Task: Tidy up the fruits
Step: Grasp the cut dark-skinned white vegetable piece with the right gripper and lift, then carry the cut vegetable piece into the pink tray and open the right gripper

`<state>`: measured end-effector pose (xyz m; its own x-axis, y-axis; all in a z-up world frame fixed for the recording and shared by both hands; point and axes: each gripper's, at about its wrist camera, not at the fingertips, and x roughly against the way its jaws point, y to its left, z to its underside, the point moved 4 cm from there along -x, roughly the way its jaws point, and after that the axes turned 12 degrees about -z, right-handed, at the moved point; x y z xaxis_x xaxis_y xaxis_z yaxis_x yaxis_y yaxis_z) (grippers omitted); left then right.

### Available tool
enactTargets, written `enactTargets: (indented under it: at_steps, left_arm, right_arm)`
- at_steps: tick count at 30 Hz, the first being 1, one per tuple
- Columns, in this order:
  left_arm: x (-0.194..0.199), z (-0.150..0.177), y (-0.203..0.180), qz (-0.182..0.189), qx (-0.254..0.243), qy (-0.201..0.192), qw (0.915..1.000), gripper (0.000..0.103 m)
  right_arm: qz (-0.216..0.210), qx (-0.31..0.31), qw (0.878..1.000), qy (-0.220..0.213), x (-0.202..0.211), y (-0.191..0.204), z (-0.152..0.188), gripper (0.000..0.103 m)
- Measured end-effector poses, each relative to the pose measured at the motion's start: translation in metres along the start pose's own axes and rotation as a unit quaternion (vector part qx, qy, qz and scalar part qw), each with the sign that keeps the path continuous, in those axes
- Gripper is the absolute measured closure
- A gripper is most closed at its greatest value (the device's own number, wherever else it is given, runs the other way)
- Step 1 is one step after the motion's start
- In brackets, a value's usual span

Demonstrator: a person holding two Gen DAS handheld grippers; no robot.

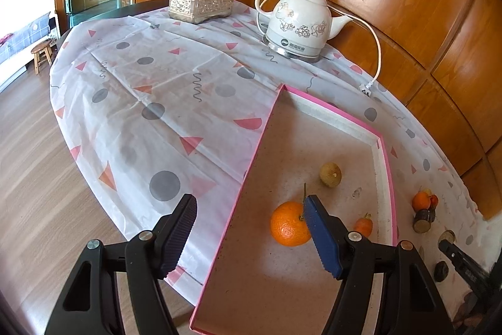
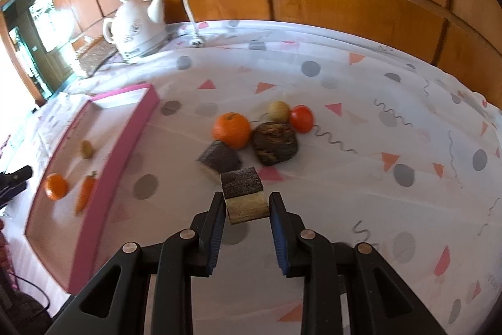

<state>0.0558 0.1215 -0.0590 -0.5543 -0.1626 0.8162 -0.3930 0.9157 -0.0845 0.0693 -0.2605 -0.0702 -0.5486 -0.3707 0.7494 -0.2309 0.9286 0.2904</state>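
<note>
A pink-rimmed tray (image 1: 384,165) holds an orange (image 1: 290,223), a small brown kiwi-like fruit (image 1: 330,174) and a little carrot (image 1: 364,225). My left gripper (image 1: 251,225) hovers open over the tray's left wall, gripping nothing. Its blue finger (image 1: 320,234) is just right of the orange. My right gripper (image 2: 247,203) is shut on a wooden block (image 2: 246,193), above the cloth. Beyond it lie another orange (image 2: 232,130), a red tomato (image 2: 301,118), a beige round fruit (image 2: 278,111) and two dark wood chunks (image 2: 275,143). The tray (image 2: 119,146) is to the left.
A white floral kettle (image 1: 298,21) with a trailing cord and a gold tissue box (image 1: 202,3) stand at the back of the patterned tablecloth (image 1: 157,90). Wood wall panels close the far side. The table edge drops to wooden floor on the left.
</note>
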Motion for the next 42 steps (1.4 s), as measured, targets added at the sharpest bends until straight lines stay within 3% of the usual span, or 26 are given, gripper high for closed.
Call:
enactTargets:
  at_steps: [17, 31, 35, 42]
  left_arm:
    - [-0.001, -0.002, 0.016, -0.004, 0.026, 0.005, 0.9996, 0.031]
    - [-0.008, 0.0, 0.022, -0.012, 0.032, 0.013, 0.9993, 0.031]
    - [-0.009, 0.0, 0.022, -0.013, 0.032, 0.014, 0.9993, 0.031]
    - [-0.009, 0.002, 0.019, -0.011, 0.028, 0.015, 0.9994, 0.031]
  right_arm:
    - [-0.132, 0.092, 0.986, 0.036, -0.038, 0.126, -0.015, 0.075]
    - [-0.119, 0.11, 0.985, 0.064, -0.088, 0.16, -0.025, 0.074]
    - [-0.123, 0.11, 0.984, 0.063, -0.087, 0.162, -0.025, 0.067]
    - [-0.118, 0.102, 0.987, 0.049, -0.072, 0.157, -0.018, 0.067]
